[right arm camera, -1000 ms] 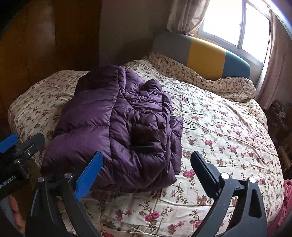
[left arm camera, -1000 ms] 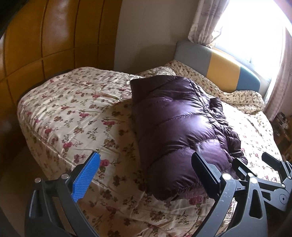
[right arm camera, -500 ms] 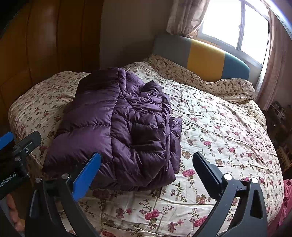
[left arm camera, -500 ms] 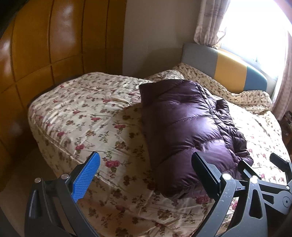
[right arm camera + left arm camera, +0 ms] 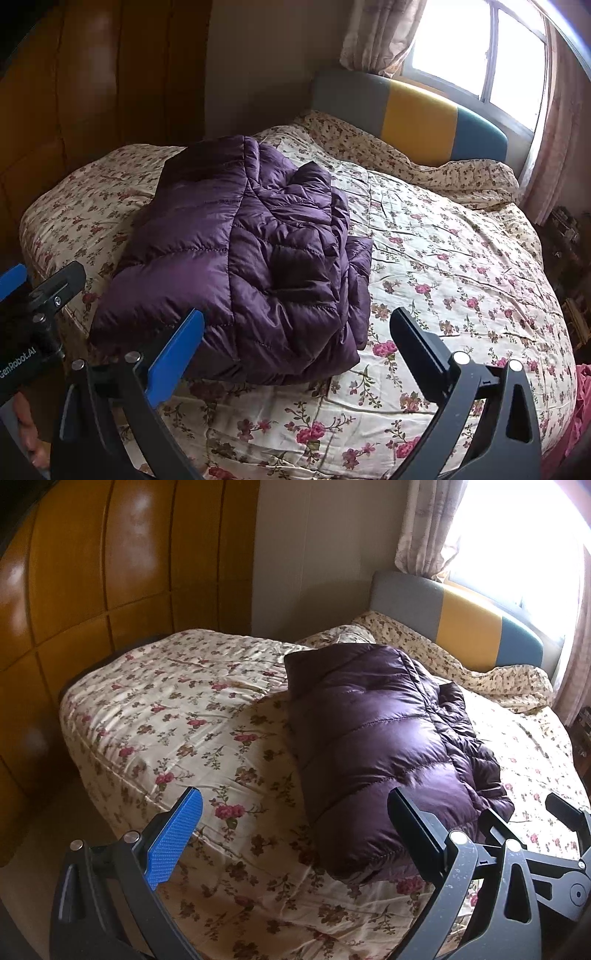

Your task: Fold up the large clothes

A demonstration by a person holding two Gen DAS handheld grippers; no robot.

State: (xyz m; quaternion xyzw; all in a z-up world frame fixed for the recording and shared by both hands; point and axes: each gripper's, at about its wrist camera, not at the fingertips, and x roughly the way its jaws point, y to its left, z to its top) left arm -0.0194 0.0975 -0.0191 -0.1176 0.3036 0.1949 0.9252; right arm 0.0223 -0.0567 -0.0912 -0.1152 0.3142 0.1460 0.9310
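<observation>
Ahead of the left gripper [image 5: 295,827], seen from the left wrist, the jacket [image 5: 376,734] lies folded into a long purple bundle on the bed [image 5: 177,716]. Its near end sits just beyond the right finger, and nothing is between the fingers, which stand wide. Past that finger the right gripper [image 5: 532,823] shows at the edge, also wide and empty. A wardrobe [image 5: 92,590] rises far left of the fingers, and the headboard [image 5: 472,627] and a curtain [image 5: 424,528] stand beyond the jacket.

From the right wrist, the jacket [image 5: 251,258] lies just beyond the blue left finger, reaching away toward the headboard [image 5: 417,114]. Its right side is bunched in loose layers, its left side smooth. The right gripper [image 5: 297,328] hangs wide with bare quilt under it. The left gripper [image 5: 40,284] shows at the left edge.

The fold looks close to done. To finish well, I would take the near end with both grippers, one at each corner, pinch through all layers and carry it evenly so the slippery puffed fabric does not slide open. Nothing blocks the way; the bunched right side is the likeliest part to spill.
</observation>
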